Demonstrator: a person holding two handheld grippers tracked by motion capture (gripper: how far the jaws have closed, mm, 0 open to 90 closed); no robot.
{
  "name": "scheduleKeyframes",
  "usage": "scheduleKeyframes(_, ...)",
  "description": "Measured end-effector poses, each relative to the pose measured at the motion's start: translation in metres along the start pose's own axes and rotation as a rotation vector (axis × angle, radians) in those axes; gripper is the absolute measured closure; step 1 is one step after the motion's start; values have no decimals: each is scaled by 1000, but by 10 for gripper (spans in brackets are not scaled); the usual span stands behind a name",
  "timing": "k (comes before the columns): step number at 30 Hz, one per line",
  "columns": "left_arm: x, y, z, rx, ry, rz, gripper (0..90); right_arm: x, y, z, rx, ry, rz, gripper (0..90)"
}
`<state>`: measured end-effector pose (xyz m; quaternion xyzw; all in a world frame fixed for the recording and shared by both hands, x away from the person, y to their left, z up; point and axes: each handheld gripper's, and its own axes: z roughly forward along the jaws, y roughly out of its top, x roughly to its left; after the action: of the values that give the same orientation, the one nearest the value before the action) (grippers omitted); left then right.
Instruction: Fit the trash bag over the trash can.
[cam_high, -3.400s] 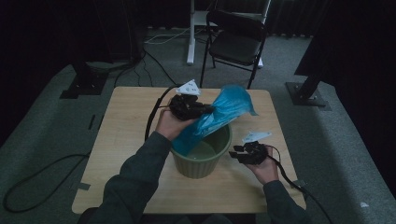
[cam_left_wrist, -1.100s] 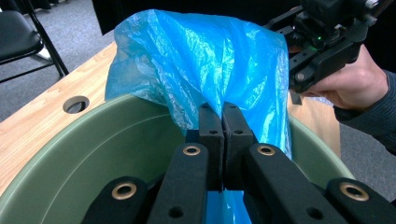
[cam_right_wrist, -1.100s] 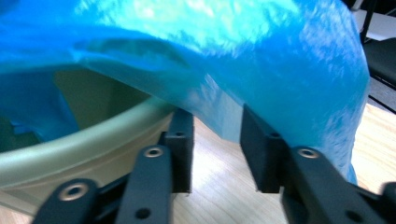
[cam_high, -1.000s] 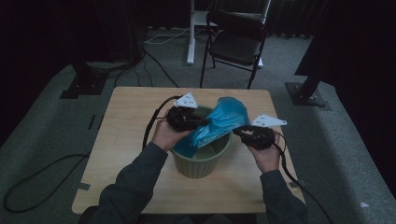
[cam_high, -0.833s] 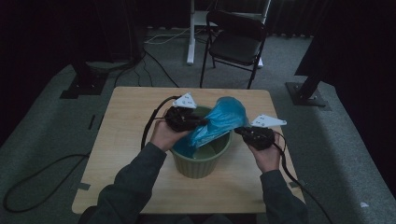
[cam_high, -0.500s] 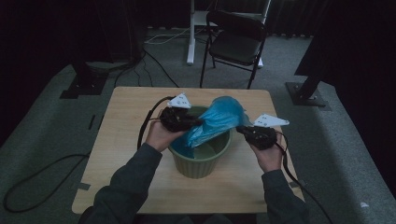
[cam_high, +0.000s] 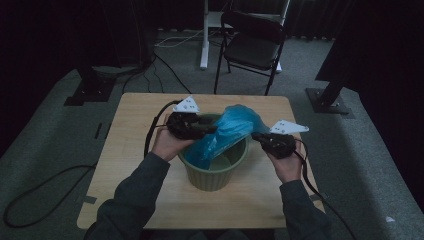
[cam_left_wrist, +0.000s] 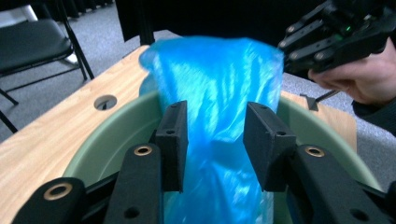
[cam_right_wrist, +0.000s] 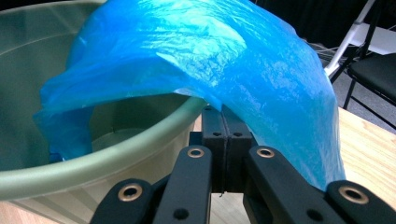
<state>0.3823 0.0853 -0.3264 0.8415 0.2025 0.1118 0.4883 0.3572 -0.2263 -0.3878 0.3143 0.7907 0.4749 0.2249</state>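
Observation:
A green round bin (cam_high: 239, 161) stands mid-table. A blue plastic bag (cam_high: 226, 131) hangs into it and rises above its rim. My left gripper (cam_high: 210, 127) is at the bin's left rim. In the left gripper view its jaws (cam_left_wrist: 217, 140) stand open with the bag (cam_left_wrist: 219, 79) loose between the pads, above the bin (cam_left_wrist: 107, 135). My right gripper (cam_high: 257, 136) is at the bin's right side. In the right gripper view its jaws (cam_right_wrist: 224, 122) are pressed together at the bag's edge (cam_right_wrist: 187, 46), next to the bin's rim (cam_right_wrist: 93, 173). The film hides the exact pinch.
The wooden table (cam_high: 135, 165) has bare board around the bin and a small round hole (cam_left_wrist: 105, 101) behind it. A black folding chair (cam_high: 250, 47) stands beyond the far edge. Cables (cam_high: 30, 190) trail on the grey floor at left.
The bag, earlier held high, now sits lower over the bin. My right gripper rose from the table's front right to the bag's right edge. The left gripper shifted slightly left.

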Motion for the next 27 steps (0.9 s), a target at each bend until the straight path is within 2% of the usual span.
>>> scheduleKeyframes(3, -5, 7, 2, -9, -10, 15, 572, 1, 2, 1, 2, 5, -7, 900)
scheduleKeyframes(4, -9, 11, 3, -16, -28, 25, 557, 2, 4, 2, 2, 7, -12, 900)
scheduleKeyframes(6, -9, 11, 3, -16, -28, 25, 548, 2, 5, 2, 3, 7, -13, 900)
scheduleKeyframes(8, -17, 18, 8, -23, -36, 69, 521, 3, 7, 2, 1, 10, -20, 900)
scheduleKeyframes(10, -20, 20, 11, -14, -32, 84, 515, 4, 8, 2, 1, 12, -20, 900)
scheduleKeyframes(14, -29, 25, 21, 26, 6, 132, 496, 6, 10, 3, -6, 17, -29, 900)
scheduleKeyframes(20, -38, 30, 40, 73, 63, 172, 511, 7, 10, 4, -5, 25, -30, 900)
scheduleKeyframes(22, -42, 31, 47, 84, 75, 188, 523, 8, 10, 4, -7, 27, -30, 900)
scheduleKeyframes(25, -48, 31, 57, 115, 121, 227, 554, 8, 10, 4, -10, 28, -29, 900)
scheduleKeyframes(27, -51, 32, 60, 129, 134, 247, 607, 8, 10, 4, -11, 30, -33, 900)
